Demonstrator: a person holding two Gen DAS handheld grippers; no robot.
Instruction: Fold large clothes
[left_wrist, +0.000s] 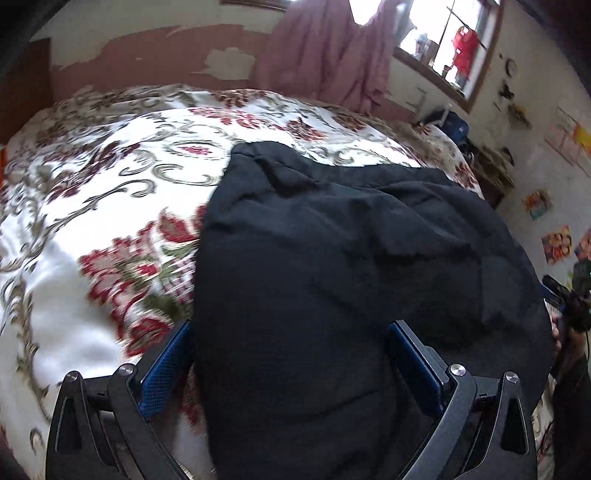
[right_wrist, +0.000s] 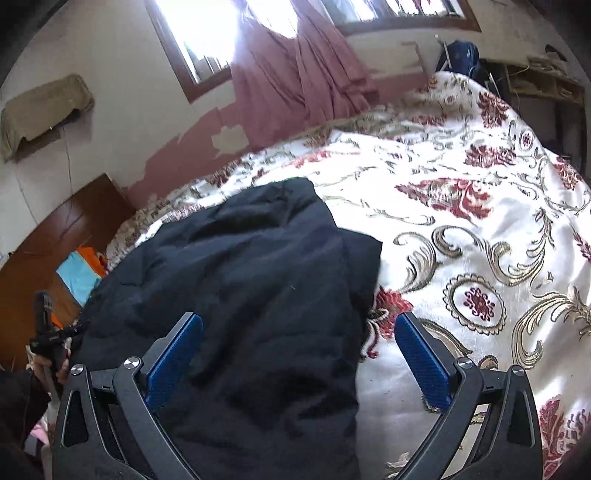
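We are looking down both grippers at a black garment (left_wrist: 351, 266) lying bunched on a bed covered by a white bedspread (left_wrist: 92, 166) with red flowers and grey-gold scrolls. In the left wrist view the garment is filling the frame from the centre toward 4 o'clock, its far corner reaching toward 12 o'clock, the bedspread showing bare from 8 to 11 o'clock. The left gripper (left_wrist: 291, 362) is standing released — its blue pads (left_wrist: 168, 369) are spread wide, with the dark cloth lying between them, and nothing is pinched that we can see.

In the right wrist view the garment (right_wrist: 251, 288) is sitting from the centre toward 7 o'clock, the bedspread (right_wrist: 480, 221) spreading bare from 1 to 5 o'clock. The right gripper (right_wrist: 299, 354) is likewise hanging open over the garment's right edge; its left pad is above black cloth, its right pad above the floral cover. At 9 o'clock the other gripper (right_wrist: 48, 332) is showing — held in a hand (right_wrist: 59, 369).

Pink curtains (right_wrist: 295, 74) are hanging at 12 o'clock beneath bright windows.
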